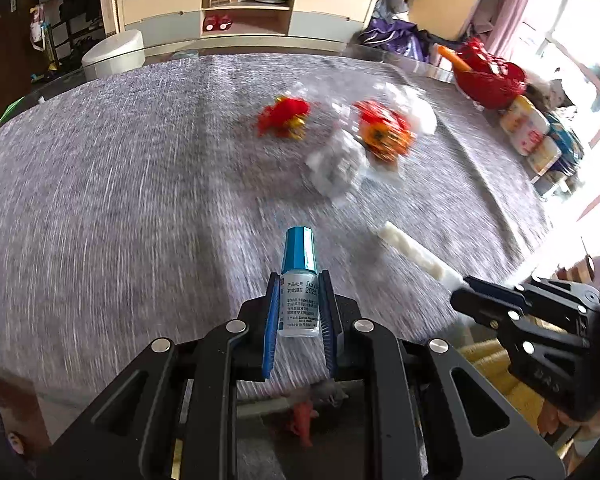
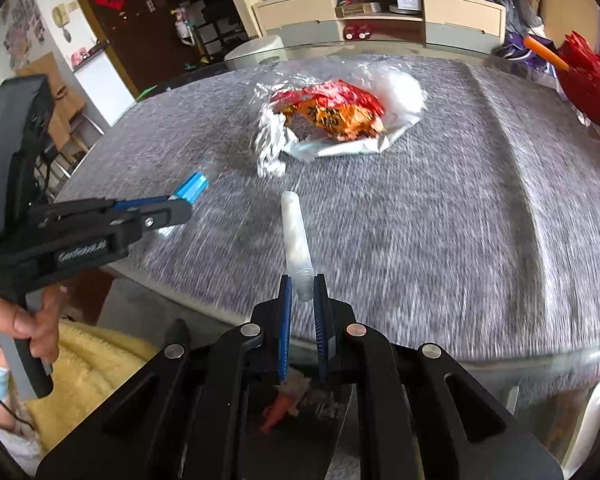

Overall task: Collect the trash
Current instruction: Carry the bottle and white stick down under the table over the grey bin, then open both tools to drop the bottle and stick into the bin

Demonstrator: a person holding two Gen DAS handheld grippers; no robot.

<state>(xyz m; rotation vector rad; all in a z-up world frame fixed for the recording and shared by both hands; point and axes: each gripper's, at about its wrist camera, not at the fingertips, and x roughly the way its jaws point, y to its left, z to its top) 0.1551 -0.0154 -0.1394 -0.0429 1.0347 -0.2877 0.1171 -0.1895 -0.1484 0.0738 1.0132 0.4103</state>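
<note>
Bottle gripped | grey tablecloth | cabinet behind

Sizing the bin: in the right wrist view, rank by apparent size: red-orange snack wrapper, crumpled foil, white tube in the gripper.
1. red-orange snack wrapper, clearly largest, though farthest away.
2. white tube held in the right gripper and crumpled foil: about alike; the tube is nearer the camera, so no ranking.
</note>
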